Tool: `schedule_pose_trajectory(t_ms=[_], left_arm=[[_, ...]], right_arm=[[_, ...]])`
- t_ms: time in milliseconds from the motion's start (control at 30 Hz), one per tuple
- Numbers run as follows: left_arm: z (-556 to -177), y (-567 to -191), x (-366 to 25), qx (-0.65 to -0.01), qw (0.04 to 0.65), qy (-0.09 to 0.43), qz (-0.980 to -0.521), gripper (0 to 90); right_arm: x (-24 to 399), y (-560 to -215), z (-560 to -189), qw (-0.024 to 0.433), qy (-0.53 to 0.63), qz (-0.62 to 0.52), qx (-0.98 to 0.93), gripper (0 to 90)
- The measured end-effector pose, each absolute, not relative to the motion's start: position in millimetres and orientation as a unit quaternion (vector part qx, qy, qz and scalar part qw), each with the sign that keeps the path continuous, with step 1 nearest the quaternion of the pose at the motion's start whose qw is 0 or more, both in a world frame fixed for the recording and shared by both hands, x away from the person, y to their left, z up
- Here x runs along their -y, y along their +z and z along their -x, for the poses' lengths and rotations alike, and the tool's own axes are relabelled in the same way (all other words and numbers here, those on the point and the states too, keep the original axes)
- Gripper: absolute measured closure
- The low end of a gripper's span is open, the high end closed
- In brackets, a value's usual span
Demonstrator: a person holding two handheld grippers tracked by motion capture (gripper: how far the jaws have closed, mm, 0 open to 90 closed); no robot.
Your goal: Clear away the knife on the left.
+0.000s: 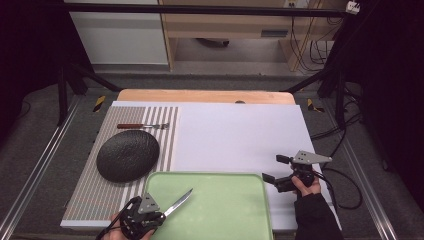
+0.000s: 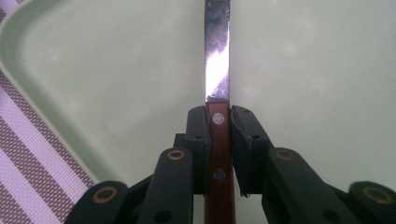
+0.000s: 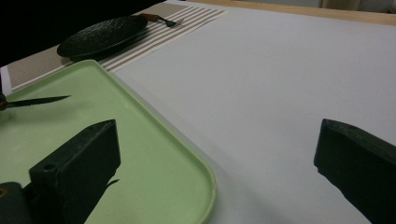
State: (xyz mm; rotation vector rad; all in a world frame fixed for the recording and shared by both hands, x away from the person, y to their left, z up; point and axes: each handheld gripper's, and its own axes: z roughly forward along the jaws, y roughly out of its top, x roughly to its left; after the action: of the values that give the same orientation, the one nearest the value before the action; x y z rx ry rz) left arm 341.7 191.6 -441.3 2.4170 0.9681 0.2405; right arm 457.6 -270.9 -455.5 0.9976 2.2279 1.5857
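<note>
Nearest the person, the left gripper (image 1: 150, 212) sits at the near left corner of the green tray (image 1: 225, 210). Its jaws are closed on the brown wooden handle of a knife (image 1: 178, 202); in the left gripper view the pads press both sides of the handle just behind the blade, with two rivets visible between them. The knife (image 2: 217, 70) points away from the gripper, its blade extending out over the tray floor (image 2: 317, 70). From the high view the blade angles up and to the right. Whether the blade touches the tray cannot be told.

The right gripper (image 1: 281, 172) is held just beside the tray's far right corner, over the white surface (image 1: 235, 135). Its jaws stand wide open with nothing between them; the right gripper view shows the tray rim (image 3: 205, 182) and bare white surface (image 3: 280, 93) in the gap.

Farther off on the left, a striped placemat (image 1: 112, 195) lies beside the white sheet. A dark, textured round plate (image 1: 127, 155) rests on it, just beyond the tray's far left corner. Beyond the plate, a fork (image 1: 142, 126) with a brown handle lies across the mat, close to the plate's far edge but apart from it.
</note>
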Motion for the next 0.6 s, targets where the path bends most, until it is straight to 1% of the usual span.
schedule_pose_trajectory(t_ms=[333, 600], left_arm=[[-342.9, -449.8, -187.9, -0.357, 0.238, 0.087, -0.899, 77.0], [-343.3, -452.3, -186.6, -0.351, 0.233, 0.086, -0.903, 76.7]], right_arm=[[270.7, -455.7, -457.8, 0.115, 0.541, -0.34, -0.761, 0.7], [270.7, -455.6, -457.8, 0.115, 0.541, -0.34, -0.76, 0.7]])
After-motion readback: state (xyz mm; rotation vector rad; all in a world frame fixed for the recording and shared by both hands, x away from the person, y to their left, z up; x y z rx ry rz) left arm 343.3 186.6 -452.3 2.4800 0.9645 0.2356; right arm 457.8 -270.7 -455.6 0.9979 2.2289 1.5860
